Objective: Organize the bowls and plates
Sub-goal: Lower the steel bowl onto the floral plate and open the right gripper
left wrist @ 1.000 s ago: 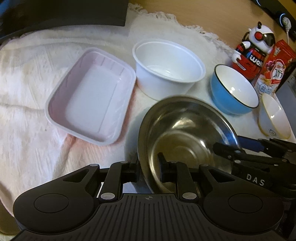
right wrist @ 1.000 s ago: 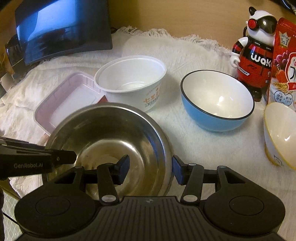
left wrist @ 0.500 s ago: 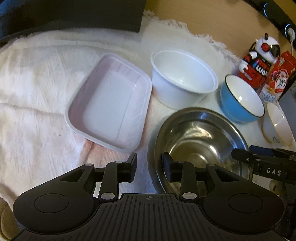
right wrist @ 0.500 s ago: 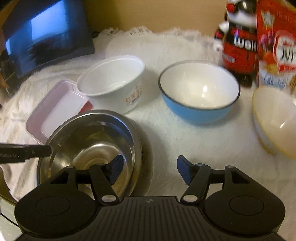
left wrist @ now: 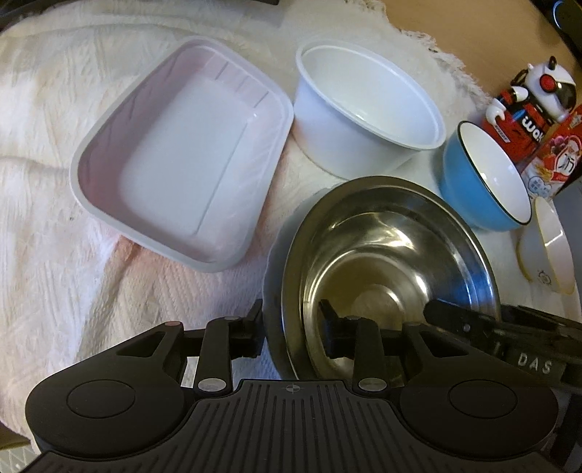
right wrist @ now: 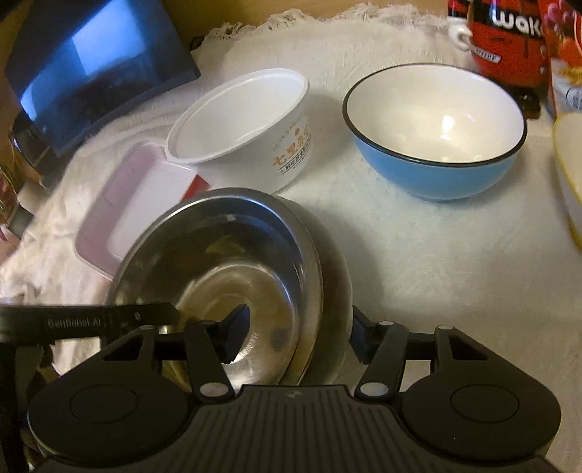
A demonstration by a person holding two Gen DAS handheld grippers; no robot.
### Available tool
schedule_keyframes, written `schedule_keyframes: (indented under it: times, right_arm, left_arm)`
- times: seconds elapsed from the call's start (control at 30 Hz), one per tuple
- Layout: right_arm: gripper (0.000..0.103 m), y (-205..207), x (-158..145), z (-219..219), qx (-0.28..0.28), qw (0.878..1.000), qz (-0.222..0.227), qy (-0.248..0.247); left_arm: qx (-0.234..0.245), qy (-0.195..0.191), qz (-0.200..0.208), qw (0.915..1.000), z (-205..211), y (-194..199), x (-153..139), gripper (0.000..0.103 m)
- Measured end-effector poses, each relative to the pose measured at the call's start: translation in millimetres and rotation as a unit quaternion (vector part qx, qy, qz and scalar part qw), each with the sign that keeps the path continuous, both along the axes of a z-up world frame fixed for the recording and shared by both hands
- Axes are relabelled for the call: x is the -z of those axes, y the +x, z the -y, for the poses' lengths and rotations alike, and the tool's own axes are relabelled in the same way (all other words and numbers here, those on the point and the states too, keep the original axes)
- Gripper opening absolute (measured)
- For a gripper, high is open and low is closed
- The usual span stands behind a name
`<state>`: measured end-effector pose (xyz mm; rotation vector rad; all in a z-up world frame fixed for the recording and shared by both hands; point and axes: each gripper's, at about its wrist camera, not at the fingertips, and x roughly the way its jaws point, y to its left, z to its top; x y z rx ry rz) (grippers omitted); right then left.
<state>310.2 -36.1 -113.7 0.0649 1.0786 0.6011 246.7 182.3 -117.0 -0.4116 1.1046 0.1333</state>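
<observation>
A steel bowl [left wrist: 385, 262] rests on the white cloth, right in front of both grippers; it also shows in the right wrist view [right wrist: 218, 262]. My left gripper [left wrist: 291, 324] is open and straddles the bowl's near left rim without pinching it. My right gripper [right wrist: 298, 327] is open and straddles the bowl's near right rim. Behind stand a pale pink rectangular tray [left wrist: 182, 152], a white plastic tub [left wrist: 367, 109] and a blue bowl [left wrist: 483, 178]. A cream bowl [left wrist: 545, 251] lies at the far right.
A toy robot figure [left wrist: 531, 105] and a red snack box [left wrist: 560, 160] stand at the back right. A dark screen [right wrist: 91, 69] leans at the back left. The cloth's fringed edge [right wrist: 291, 18] meets the wooden table behind.
Both grippers have let go of the steel bowl and opened. The bowl now rests lower on the cloth, and both cameras have shifted closer over it.
</observation>
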Motion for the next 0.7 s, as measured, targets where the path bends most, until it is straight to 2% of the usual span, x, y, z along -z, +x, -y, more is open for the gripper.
schedule_keyframes:
  times: [0.17,0.33,0.43,0.7]
  right_arm:
    - [0.058,-13.7,-10.1,7.9,0.009,0.999,0.026,-0.017]
    - [0.058,-17.3,-12.3,27.8,0.039,0.999,0.021,-0.019]
    - [0.058,-22.8,-10.8,36.4,0.050,0.998,0.021,-0.024]
    - [0.058,-33.7,-12.1,41.3,0.055,0.998,0.027,-0.027]
  left_arm:
    - [0.018,-0.003,0.006,0.9998,10.5,4.4,-0.5,0.035]
    - [0.047,-0.010,0.018,0.9987,25.9,9.8,0.3,0.035]
    - [0.067,0.002,0.023,0.9975,34.7,13.4,1.3,0.035]
    - [0.070,-0.005,0.040,0.9968,31.0,9.9,1.3,0.035]
